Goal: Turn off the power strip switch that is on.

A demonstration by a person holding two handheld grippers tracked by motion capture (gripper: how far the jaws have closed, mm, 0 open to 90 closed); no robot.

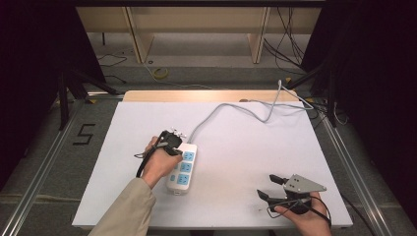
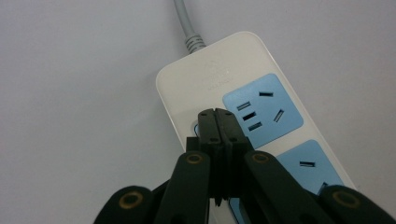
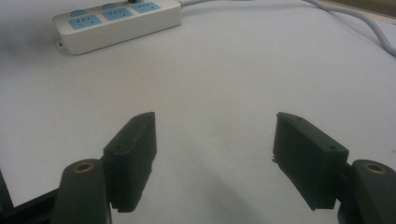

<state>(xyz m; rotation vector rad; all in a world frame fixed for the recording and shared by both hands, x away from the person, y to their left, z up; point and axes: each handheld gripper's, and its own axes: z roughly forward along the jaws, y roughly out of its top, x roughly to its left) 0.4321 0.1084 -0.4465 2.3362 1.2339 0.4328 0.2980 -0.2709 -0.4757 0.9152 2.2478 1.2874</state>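
a white power strip lies left of centre on the white table. my left gripper, jaws pressed together, tips its switch end. my right gripper gapes, idle near the front edge. rigid, light, slick plastic; likely best gripped across its narrow sides.

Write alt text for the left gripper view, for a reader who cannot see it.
The left gripper, jaws closed together, presses its tips on a white power strip beside a blue socket panel. The strip's grey cord runs off the top, over a white table.
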